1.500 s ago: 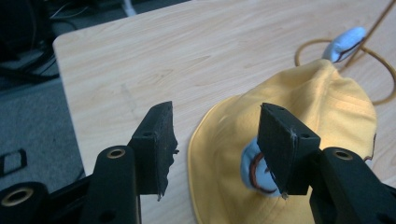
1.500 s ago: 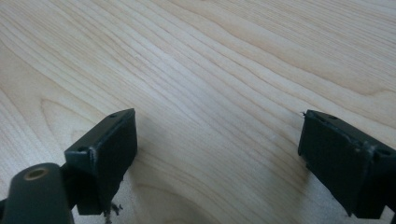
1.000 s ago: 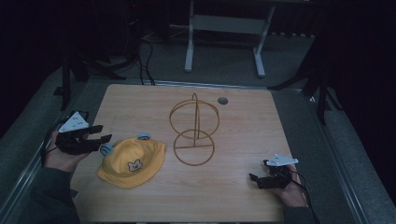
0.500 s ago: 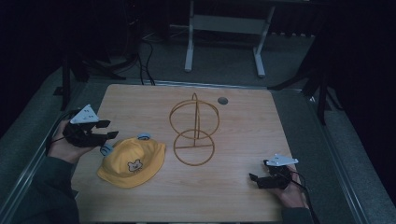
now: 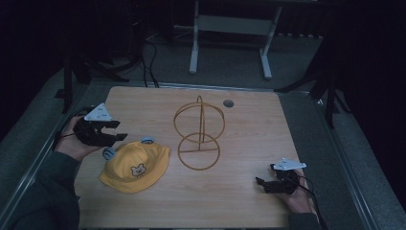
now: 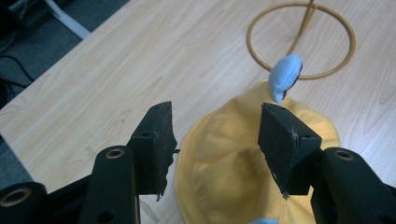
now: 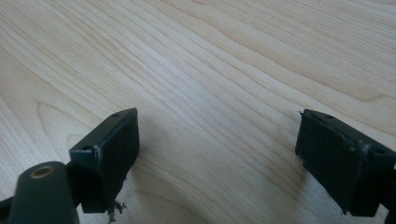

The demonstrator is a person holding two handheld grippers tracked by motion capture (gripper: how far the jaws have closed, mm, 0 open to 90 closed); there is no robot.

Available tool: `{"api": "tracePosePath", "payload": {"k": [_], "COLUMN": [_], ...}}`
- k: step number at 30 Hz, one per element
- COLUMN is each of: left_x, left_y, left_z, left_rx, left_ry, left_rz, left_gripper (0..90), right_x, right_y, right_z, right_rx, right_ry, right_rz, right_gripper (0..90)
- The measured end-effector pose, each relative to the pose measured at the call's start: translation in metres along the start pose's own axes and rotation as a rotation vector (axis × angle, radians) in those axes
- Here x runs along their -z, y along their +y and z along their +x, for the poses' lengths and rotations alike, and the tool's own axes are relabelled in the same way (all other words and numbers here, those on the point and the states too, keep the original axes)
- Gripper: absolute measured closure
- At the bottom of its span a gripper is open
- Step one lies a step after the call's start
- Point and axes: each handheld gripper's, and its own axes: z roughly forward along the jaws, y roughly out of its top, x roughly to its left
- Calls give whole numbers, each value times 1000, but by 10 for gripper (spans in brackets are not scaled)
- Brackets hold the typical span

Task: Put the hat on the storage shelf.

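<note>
Two hand-held grippers over a wooden table (image 5: 239, 201).
The left gripper (image 6: 215, 135) hangs with jaws spread above the yellow hat (image 5: 135, 165), beside the wire stand (image 5: 198, 136); the right gripper (image 7: 217, 154) rests spread on bare wood.

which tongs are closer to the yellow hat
Left. The left tongs hang open just over the yellow hat at its rim; in the left gripper view the hat lies between the jaws. The right tongs sit far across the table, open over bare wood.
</note>
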Motion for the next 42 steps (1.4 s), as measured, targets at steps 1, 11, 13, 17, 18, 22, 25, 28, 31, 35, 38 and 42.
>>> {"api": "tracePosePath", "payload": {"k": [1,11,13,17,18,22,25,28,31,35,38,42], "left_x": [-1,-6,-6,-7,-7,-9,-11,-15,-20,-23,-27,-30], "left_y": [1,14,17,21,22,27,29,32,33,32,30,29], "left_z": [0,-3,-4,-5,-5,-5,-7,-9,-11,-12,-12,-11], "left_rx": [-4,-43,-53,-63,-68,-79,-93,-110,-127,-137,-134,-133], "left_ry": [-3,-60,-69,-74,-78,-91,-105,-117,-125,-145,-160,-173], "left_rz": [2,48,57,76,80,104,120,145,184,217,247,271], "left_gripper": [453,454,454,456,456,460,460,461,464,466,474,482], "right_x": [0,0,0,0,0,0,0,0,0,0,0,0], "right_y": [0,0,0,0,0,0,0,0,0,0,0,0], "right_z": [0,0,0,0,0,0,0,0,0,0,0,0], "right_rx": [2,2,2,2,2,1,2,2,3,2,2,3], "right_ry": [0,-1,-1,0,0,0,0,0,-2,-2,-2,-2], "right_rz": [0,-1,-1,-1,-1,0,0,1,0,0,0,0], "right_gripper": [135,135,135,135,135,135,135,136,136,136,136,136]}}
